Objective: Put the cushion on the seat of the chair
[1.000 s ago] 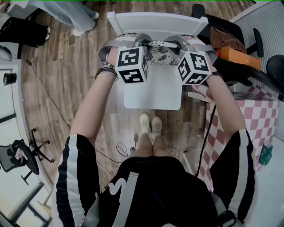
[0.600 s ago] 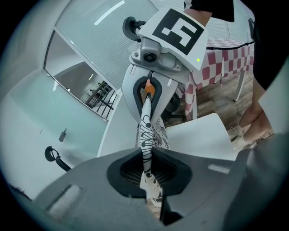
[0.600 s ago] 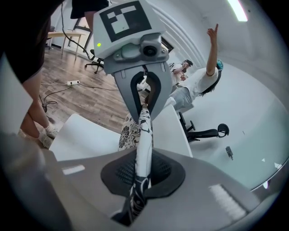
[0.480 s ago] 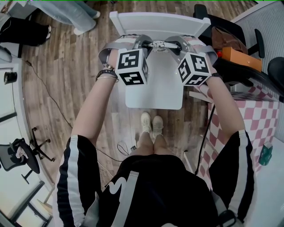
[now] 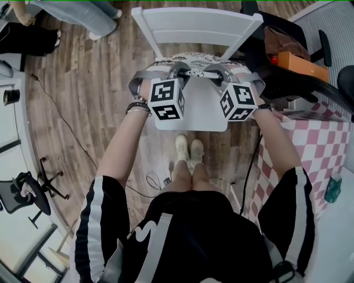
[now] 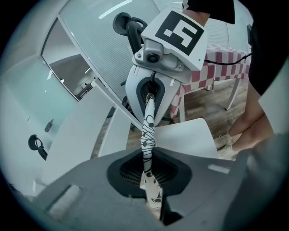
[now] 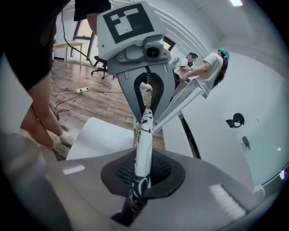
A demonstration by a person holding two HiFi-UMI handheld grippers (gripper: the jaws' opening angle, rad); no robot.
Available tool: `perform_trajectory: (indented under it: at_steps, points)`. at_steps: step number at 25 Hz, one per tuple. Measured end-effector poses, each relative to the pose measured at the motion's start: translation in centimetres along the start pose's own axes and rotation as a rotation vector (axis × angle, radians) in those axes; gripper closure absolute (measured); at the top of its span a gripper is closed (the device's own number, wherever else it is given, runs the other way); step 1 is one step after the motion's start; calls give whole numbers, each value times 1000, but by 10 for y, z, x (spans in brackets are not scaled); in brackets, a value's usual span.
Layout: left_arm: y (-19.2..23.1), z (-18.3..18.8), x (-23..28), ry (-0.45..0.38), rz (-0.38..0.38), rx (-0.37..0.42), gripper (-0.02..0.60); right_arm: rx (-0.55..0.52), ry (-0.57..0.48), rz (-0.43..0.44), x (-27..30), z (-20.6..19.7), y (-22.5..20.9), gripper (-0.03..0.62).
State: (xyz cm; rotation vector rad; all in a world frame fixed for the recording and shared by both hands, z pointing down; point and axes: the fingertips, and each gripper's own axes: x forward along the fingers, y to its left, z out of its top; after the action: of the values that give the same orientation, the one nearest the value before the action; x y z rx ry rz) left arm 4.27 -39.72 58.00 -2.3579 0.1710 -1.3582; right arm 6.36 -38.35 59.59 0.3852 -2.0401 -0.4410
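Note:
A black-and-white patterned cushion (image 5: 193, 57) is stretched between my two grippers over the white chair's seat (image 5: 191, 119), its far part spread out near the chair back (image 5: 196, 25). My left gripper (image 5: 178, 72) is shut on the cushion's left edge, and my right gripper (image 5: 214, 72) is shut on its right edge. In the left gripper view the cushion's edge (image 6: 148, 128) runs taut from my left gripper (image 6: 152, 200) to the right one (image 6: 156, 83), above the seat (image 6: 185, 135). The right gripper view mirrors this: cushion edge (image 7: 143, 144), right gripper (image 7: 137, 198), seat (image 7: 97, 135).
A table with a red-checked cloth (image 5: 323, 138) stands close on the right. A black office chair with an orange box (image 5: 298, 65) is behind it. Someone's legs (image 5: 83, 14) are at the top left, and a cable (image 5: 55, 110) crosses the wooden floor. My feet (image 5: 188, 152) are at the seat's front edge.
Both grippers have sunk toward the seat with the cushion. The cushion, which hung between them before, now spreads out toward the chair back.

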Motion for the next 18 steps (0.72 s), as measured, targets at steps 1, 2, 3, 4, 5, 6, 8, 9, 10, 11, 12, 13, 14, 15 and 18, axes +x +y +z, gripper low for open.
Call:
perform_trajectory:
  at_steps: [1,2,3,4,5,6,8,9,10,11,12,13,14,15,18]
  points:
    - [-6,0,2,-2,-6,-5,563,6,0,7,1,-2,7,584]
    - [-12,0,5,-3,-10,-11,563,8,2,14,2,-3,13,585]
    - [-16,-1,7,-3,-12,-15,563,8,4,19,3,-5,18,583]
    - [-21,-2,9,-2,-13,-19,563,9,5,24,5,-6,23,584]
    - [-26,-3,11,0,-14,-23,563,13,6,28,6,-7,28,584]
    - [-32,-4,12,1,-14,-28,563,19,7,33,7,-8,33,584]
    - [-43,-5,15,0,-17,-43,563,33,6,43,9,-9,44,584]
    - [-49,-6,16,-2,-19,-53,563,40,6,49,10,-10,50,583]
    - [-55,-7,18,-4,-21,-62,563,47,7,54,11,-11,56,583]
    - [-61,-8,20,-4,-23,-69,563,53,7,60,13,-11,61,583]
    - [-66,-10,22,-3,-26,-75,563,57,8,65,15,-12,67,583]
    - [-71,-12,24,-1,-28,-80,563,61,9,70,18,-13,72,583]
    - [-75,-14,26,0,-30,-84,563,64,11,75,20,-13,78,583]
    - [-80,-15,28,2,-31,-88,563,68,12,79,22,-14,83,583]
    - [-92,-19,34,2,-29,-104,563,88,14,91,27,-16,98,583]
